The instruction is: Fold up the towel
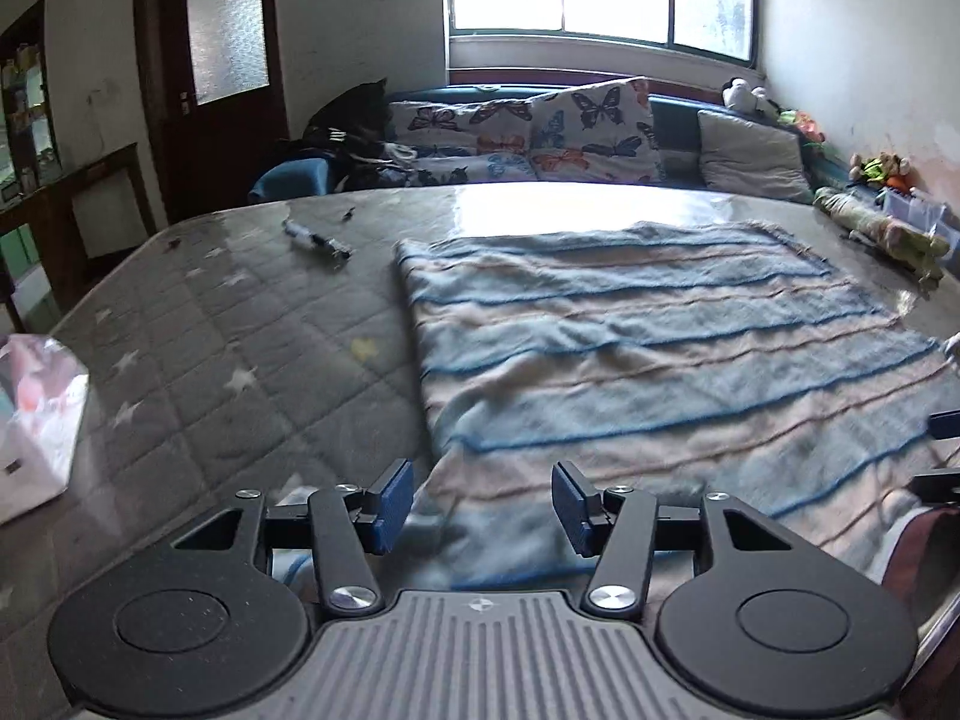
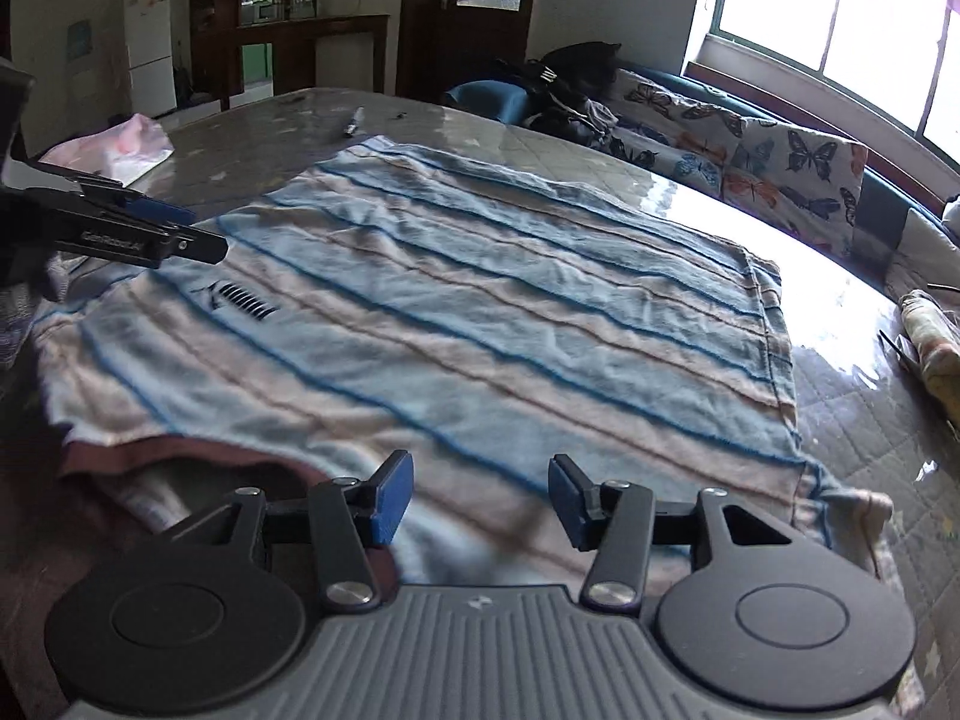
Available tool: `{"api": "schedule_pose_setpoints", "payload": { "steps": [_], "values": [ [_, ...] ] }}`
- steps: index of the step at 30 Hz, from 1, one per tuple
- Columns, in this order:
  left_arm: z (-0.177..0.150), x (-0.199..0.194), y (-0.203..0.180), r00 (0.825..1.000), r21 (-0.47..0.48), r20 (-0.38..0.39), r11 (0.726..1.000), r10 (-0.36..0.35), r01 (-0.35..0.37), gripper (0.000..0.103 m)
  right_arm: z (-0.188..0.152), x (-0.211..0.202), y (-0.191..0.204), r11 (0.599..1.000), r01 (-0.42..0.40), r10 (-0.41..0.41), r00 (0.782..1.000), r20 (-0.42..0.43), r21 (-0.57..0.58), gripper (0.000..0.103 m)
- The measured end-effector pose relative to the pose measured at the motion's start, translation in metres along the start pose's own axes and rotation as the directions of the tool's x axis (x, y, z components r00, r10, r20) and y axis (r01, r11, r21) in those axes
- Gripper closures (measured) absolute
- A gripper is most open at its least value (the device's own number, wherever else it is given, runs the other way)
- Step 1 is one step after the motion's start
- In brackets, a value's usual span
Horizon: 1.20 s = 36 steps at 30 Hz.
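Left wrist view, left gripper (image 1: 483,501): fingers spread wide, nothing held, poised at the towel's (image 1: 648,336) near left corner.
Left wrist view, towel: laid across the glossy table (image 1: 210,348), one visible layer, striped blue and beige.
Right wrist view, right gripper (image 2: 480,501): parted wide, nothing gripped, above the near edge.
Right wrist view, progress: near edge seen rumpled and hanging over; whether spread for folding or already halved cannot be told.

Pale blue, pink and white stripes

Ahead of the blue-padded black left gripper (image 1: 483,507), the towel (image 1: 630,324) carries thin darker blue lines; left of it, the grey quilted table cover (image 1: 198,360) shows white stars.
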<state>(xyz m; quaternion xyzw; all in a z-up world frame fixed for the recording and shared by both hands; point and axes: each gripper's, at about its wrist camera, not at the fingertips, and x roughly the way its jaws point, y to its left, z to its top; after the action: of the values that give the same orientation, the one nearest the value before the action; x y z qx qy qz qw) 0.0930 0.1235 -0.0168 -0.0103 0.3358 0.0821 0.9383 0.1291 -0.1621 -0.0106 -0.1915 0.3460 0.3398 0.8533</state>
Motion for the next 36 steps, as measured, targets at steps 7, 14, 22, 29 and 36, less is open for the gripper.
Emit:
{"api": "schedule_pose_setpoints", "payload": {
  "steps": [7,14,22,29,36],
  "values": [
    [-0.017,-0.014,0.024,0.999,-0.072,0.000,0.996,0.051,-0.051,0.044,-0.017,-0.021,0.005,1.000,-0.007,0.007,1.000,0.008,0.008,0.051],
    [-0.020,-0.023,0.031,0.993,-0.088,0.001,0.990,0.114,-0.113,0.037,-0.026,-0.032,0.001,0.999,-0.019,0.019,1.000,-0.001,0.038,0.049],
    [-0.003,-0.034,-0.012,0.999,-0.014,0.042,1.000,0.006,-0.005,0.035,-0.040,-0.044,-0.002,0.997,-0.029,0.030,0.999,-0.011,0.077,0.049],
    [0.007,-0.037,-0.057,0.993,0.058,0.053,0.993,-0.105,0.102,0.033,-0.048,-0.067,-0.030,0.981,0.026,-0.034,0.999,0.038,0.192,0.049],
    [-0.005,-0.028,-0.095,0.985,0.136,0.006,0.976,-0.171,0.169,0.031,-0.065,-0.067,-0.053,0.962,0.064,-0.067,0.998,0.000,0.264,0.050]
  ]
}}
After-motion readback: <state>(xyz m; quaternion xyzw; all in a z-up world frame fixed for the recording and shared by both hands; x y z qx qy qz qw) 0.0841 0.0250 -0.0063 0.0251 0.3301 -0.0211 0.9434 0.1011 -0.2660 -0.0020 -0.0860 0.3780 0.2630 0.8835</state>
